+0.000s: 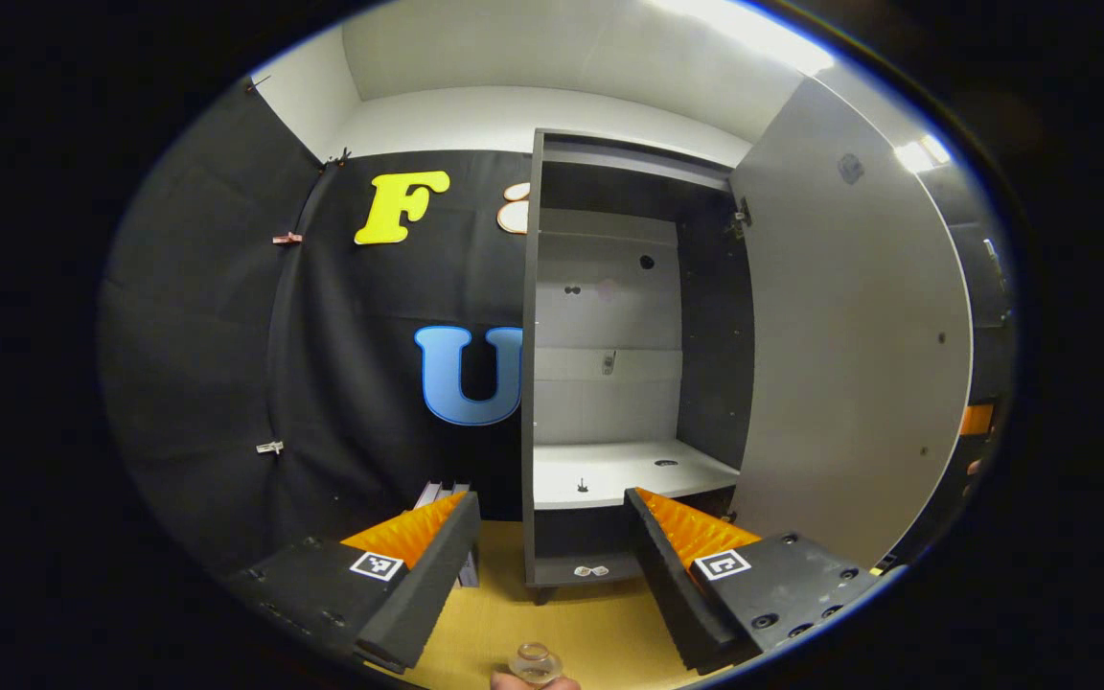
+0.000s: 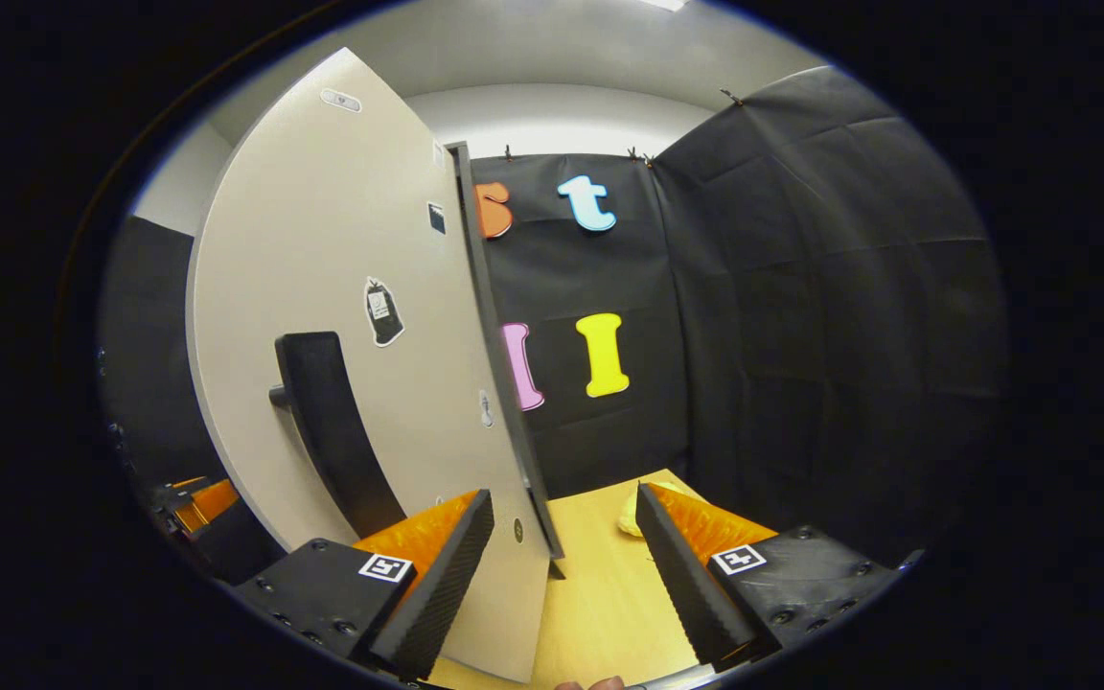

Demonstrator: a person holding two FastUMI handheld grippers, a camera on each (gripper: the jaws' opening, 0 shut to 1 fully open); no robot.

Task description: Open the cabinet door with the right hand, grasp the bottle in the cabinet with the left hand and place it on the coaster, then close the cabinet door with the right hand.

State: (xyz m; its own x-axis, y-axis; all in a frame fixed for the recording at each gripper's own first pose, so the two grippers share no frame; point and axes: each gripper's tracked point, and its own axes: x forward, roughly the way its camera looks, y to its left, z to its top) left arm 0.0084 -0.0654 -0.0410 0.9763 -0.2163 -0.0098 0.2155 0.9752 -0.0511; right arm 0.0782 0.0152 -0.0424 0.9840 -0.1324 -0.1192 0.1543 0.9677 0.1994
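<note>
Cabinet door stands open at right; left tool spread; right tool spread; bottle, perhaps, bottom centre.

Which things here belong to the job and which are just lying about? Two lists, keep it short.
Job: cabinet; open door; door handle; clear bottle, low in the left gripper view; left tongs; right tongs.

Lying about: pale yellow thing; slats beside the cabinet; sticker on the door.
</note>
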